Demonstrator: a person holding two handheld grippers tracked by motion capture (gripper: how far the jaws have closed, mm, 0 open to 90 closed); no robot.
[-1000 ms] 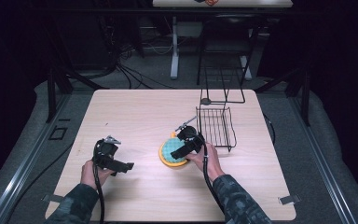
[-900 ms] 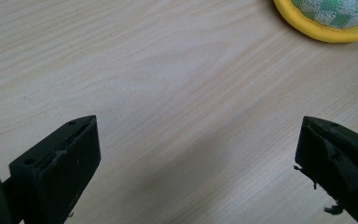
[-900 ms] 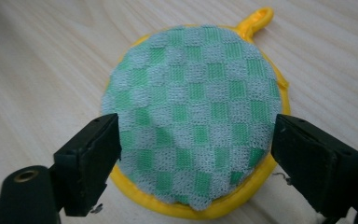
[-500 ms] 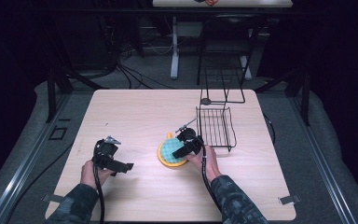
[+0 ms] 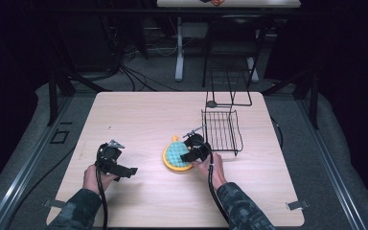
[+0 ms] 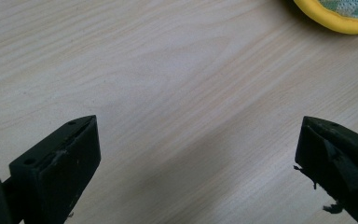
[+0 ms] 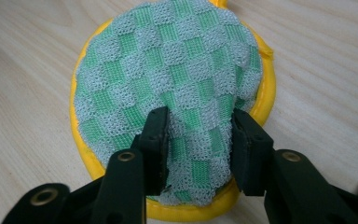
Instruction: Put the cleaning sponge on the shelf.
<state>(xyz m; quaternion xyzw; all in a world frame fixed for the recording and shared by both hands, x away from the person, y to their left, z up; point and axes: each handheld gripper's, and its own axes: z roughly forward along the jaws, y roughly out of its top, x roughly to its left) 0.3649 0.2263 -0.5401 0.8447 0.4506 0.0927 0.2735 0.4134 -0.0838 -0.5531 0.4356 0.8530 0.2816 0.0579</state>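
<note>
Near the middle of the wooden surface (image 5: 139,115), just left of the black wire rack (image 5: 222,130), a green-checked mesh cloth (image 7: 168,70) lies heaped in a shallow yellow dish (image 7: 266,93). The right gripper (image 7: 198,140) reaches over the dish's near edge, and its jaws have just been closing: they now pinch a raised fold of the cloth between them. The left gripper (image 5: 112,160) sits well apart to the left, its jaws spread wide over bare wood with nothing between them.

From where I stand, the risks look like this:

1. The pinch takes only a ridge of loose mesh. If the hand lifts fast, the fold could slip out and the cloth drop back.
2. The weave may snag on the dish's rim, so the light dish could ride up or skid toward the rack, since nothing pins it down.
3. The left gripper is too far off to steady the dish if it slides.
</note>
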